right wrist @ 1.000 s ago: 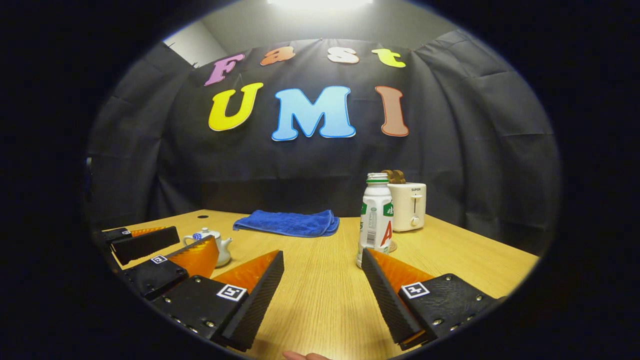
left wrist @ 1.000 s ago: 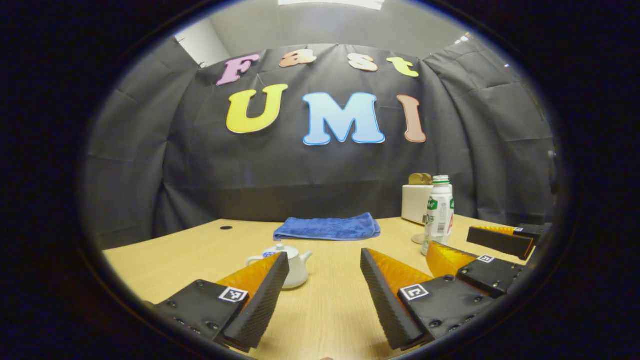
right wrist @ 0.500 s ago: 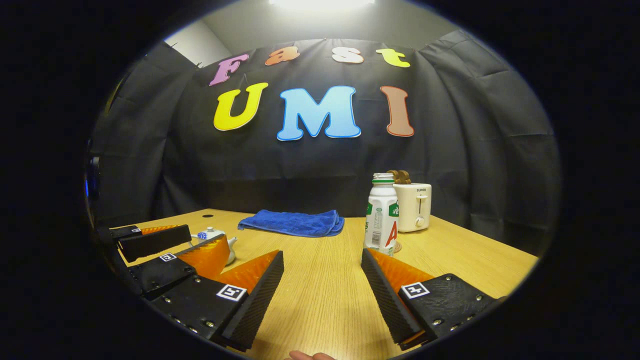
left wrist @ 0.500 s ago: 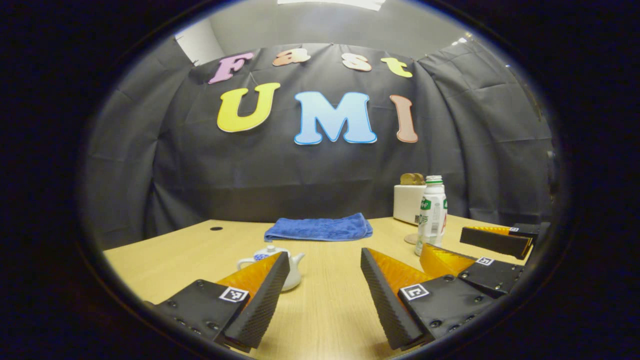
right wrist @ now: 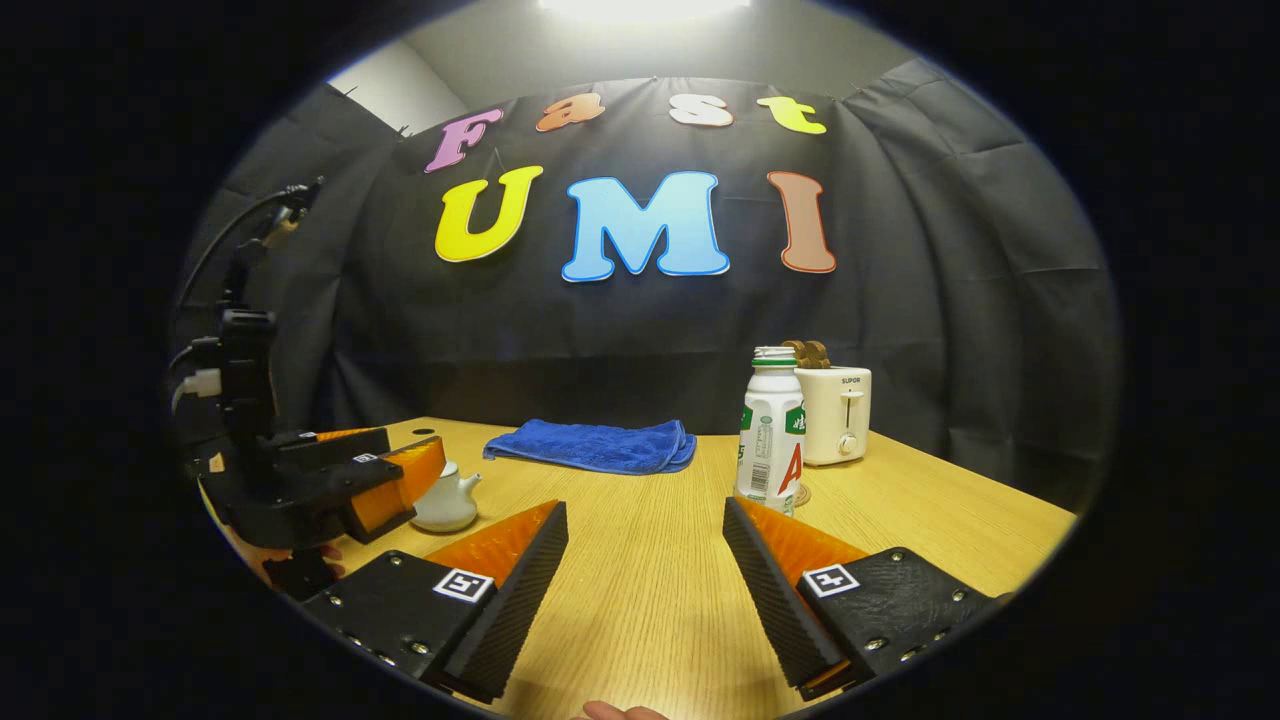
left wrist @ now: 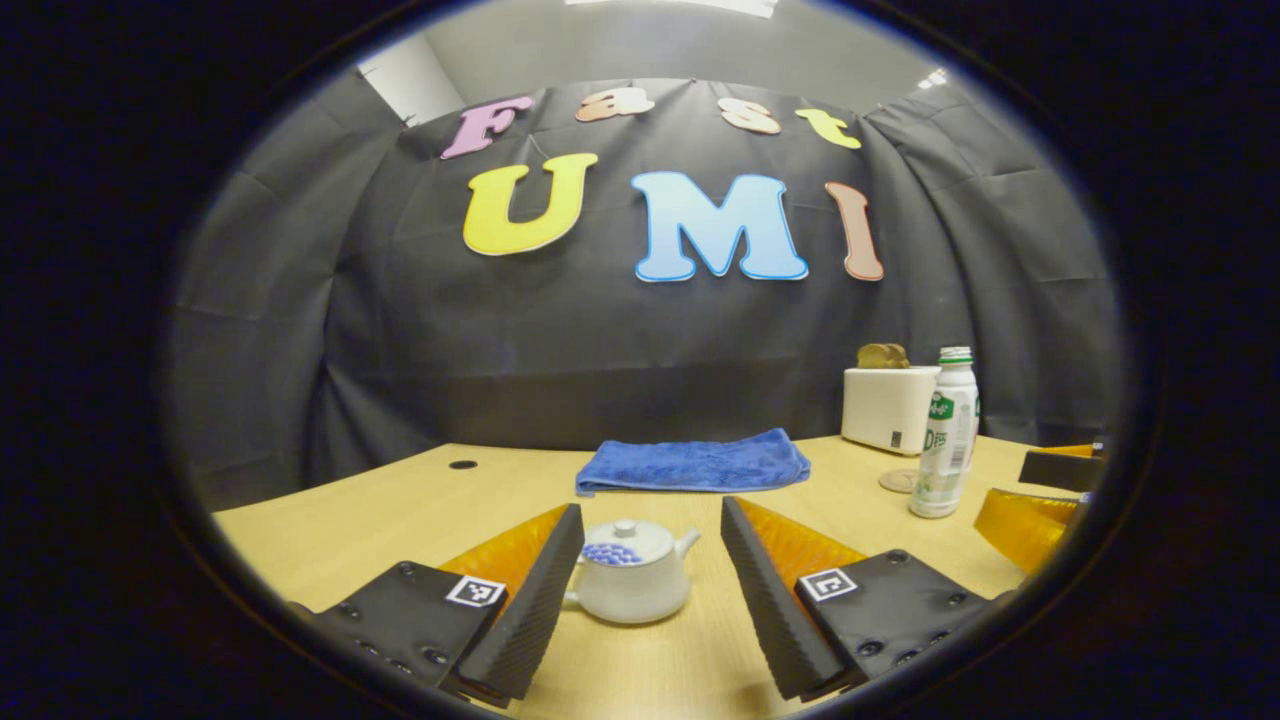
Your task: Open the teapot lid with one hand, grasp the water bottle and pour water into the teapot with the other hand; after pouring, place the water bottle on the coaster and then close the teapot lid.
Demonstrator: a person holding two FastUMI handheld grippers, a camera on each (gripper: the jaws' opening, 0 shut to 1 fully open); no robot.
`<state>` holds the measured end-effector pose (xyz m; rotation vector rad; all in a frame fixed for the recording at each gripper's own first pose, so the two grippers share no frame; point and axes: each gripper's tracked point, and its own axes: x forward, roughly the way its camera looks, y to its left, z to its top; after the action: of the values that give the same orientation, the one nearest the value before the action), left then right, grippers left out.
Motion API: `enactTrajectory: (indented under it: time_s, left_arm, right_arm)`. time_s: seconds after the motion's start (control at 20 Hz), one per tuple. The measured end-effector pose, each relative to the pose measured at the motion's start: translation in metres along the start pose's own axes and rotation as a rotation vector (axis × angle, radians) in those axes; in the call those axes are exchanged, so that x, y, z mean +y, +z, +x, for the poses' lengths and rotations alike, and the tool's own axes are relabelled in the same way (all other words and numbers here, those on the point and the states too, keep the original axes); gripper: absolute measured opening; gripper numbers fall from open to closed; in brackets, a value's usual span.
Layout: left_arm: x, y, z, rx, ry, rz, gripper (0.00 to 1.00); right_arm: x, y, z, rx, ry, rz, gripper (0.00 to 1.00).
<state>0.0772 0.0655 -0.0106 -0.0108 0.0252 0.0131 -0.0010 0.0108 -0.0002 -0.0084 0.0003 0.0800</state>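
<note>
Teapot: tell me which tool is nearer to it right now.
Left. The left tool is open with the teapot framed between its fingers. The right tool hangs open over bare table, with the teapot off to its left.

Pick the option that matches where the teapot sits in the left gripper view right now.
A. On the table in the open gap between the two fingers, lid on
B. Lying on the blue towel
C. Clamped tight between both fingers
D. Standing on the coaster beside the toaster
A: the teapot stands on the table centred between the open left gripper fingers, lid on, neither finger visibly pressing it.
</note>
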Motion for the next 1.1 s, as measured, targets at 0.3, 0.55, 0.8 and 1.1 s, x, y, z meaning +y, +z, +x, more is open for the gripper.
enactTrajectory:
  time_s: [0.3,0.55,0.8,1.1]
  left_arm:
    - [0.010,-0.008,0.033,0.051,-0.006,-0.001,0.90]
    - [0.011,-0.004,0.046,0.020,-0.002,0.036,0.77]
    - [0.007,-0.017,0.057,0.105,-0.038,0.017,0.42]
    - [0.011,-0.020,0.064,0.142,-0.035,0.089,0.17]
  right_arm:
    - [0.000,0.000,0.000,0.000,0.000,0.000,0.97]
    - [0.000,-0.001,0.000,0.001,0.000,0.000,0.97]
    - [0.000,0.000,0.000,0.001,0.000,0.000,0.97]
    - [0.000,0.000,0.000,0.001,0.000,0.000,0.97]
